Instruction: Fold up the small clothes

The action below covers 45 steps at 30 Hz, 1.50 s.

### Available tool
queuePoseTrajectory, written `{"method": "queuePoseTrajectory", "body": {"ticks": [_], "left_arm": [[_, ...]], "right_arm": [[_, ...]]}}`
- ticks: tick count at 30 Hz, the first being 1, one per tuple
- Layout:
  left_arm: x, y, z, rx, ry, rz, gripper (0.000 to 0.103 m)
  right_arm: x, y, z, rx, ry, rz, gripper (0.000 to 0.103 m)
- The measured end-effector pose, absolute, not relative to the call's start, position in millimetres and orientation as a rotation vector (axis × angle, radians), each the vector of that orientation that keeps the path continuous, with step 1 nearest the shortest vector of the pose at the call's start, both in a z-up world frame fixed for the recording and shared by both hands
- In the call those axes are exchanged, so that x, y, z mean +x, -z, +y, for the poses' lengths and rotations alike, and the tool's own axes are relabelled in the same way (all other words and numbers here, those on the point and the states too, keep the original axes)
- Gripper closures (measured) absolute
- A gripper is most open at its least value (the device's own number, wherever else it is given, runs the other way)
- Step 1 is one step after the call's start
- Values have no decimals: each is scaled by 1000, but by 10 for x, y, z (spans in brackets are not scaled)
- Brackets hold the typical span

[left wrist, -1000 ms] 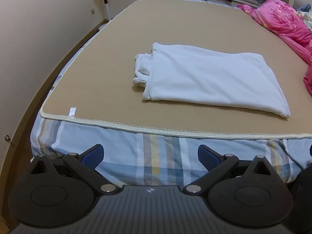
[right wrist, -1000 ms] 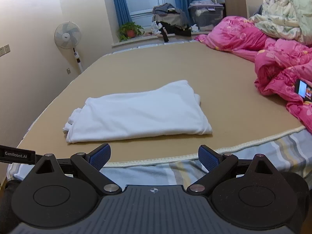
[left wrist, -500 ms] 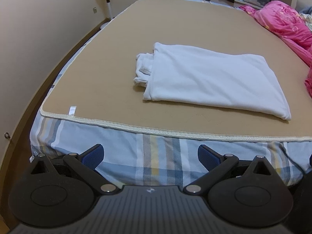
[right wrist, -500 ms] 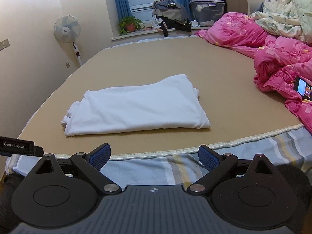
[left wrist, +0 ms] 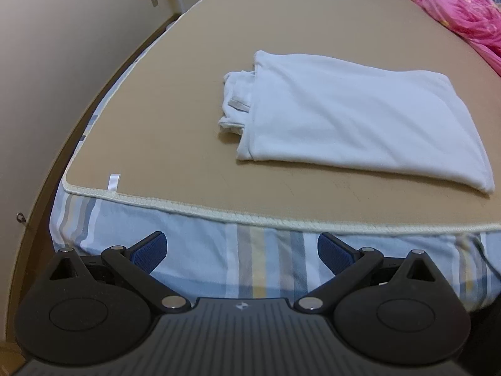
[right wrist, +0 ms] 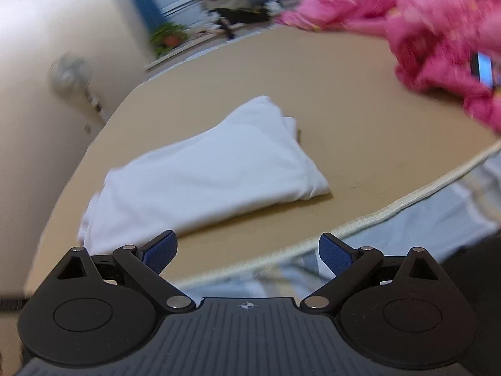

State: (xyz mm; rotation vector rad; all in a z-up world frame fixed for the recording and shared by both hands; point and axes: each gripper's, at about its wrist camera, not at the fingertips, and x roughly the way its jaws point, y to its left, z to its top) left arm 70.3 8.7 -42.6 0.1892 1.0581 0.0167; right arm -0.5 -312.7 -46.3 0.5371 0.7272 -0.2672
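Note:
A white garment [left wrist: 353, 116] lies folded into a long rectangle on the tan mat [left wrist: 188, 100] of the bed, with bunched sleeves sticking out at its left end. It also shows in the right wrist view [right wrist: 203, 172], tilted and blurred. My left gripper [left wrist: 241, 250] is open and empty, held over the bed's striped front edge, short of the garment. My right gripper [right wrist: 247, 250] is open and empty, near the mat's front edge, just in front of the garment's near side.
A pink quilt [right wrist: 438, 31] is heaped on the right of the bed, with a phone [right wrist: 483, 69] on it. A standing fan [right wrist: 69, 72] is by the left wall. The striped sheet [left wrist: 266, 257] hangs over the bed's front edge.
The right gripper has moved closer to the bed and rolled, so its view is tilted and blurred. The left gripper has tipped down slightly. The garment has not moved.

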Motion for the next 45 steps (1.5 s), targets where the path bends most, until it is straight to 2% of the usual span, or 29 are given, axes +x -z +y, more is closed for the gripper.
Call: {"method": "queuePoseTrajectory", "body": {"ticks": [8,10,12,13,14,16,22,26,31,34,36,39,42,43,44,45], "left_arm": [[1093,481,283,162,-96,1087,1],[1186,517,373,158,-126,1096,1],[1268,562,458,157,-157,1104,1],[1312,584,506,152,-173,1109,1],[1364,608,568,141,-188,1117,1],[1438,634,679,109,-208,1129,1],[1601,751,1034,26,-273,1164,1],[1667,883,1282,1,-321,1202,1],[1733,965,1595,-25,-366,1219,1],[1753,941,1769,-63,-371,1216,1],[1750,918,1871,-80,-383,1208,1],[1718,912,1994,-94,-398,1206,1],[1671,931,2101,-117,-409,1218,1],[1655,938,2121,-125,-411,1219,1],[1645,948,2133,-128,-413,1220,1],[1651,963,2129,-126,-410,1222,1]], "right_arm": [[850,1348,-4041,957,397,743,7],[946,1538,-4149,1054,472,728,1],[983,1578,-4151,1094,499,671,1],[1023,1570,-4119,1091,510,665,9],[1064,1557,-4084,1081,482,661,40],[1157,1555,-4026,1106,376,689,87],[1211,1617,-3975,1118,474,733,88],[1415,1417,-3885,1016,532,804,90],[2017,580,-3201,579,421,743,91],[2390,137,-2253,243,245,672,91],[2507,50,-1546,60,104,642,91],[2461,295,-465,-202,-119,640,89],[2306,814,144,-346,-289,784,85],[2202,962,237,-346,-340,824,81],[2091,1064,280,-361,-364,835,69],[2008,1106,285,-386,-372,823,65]]}}
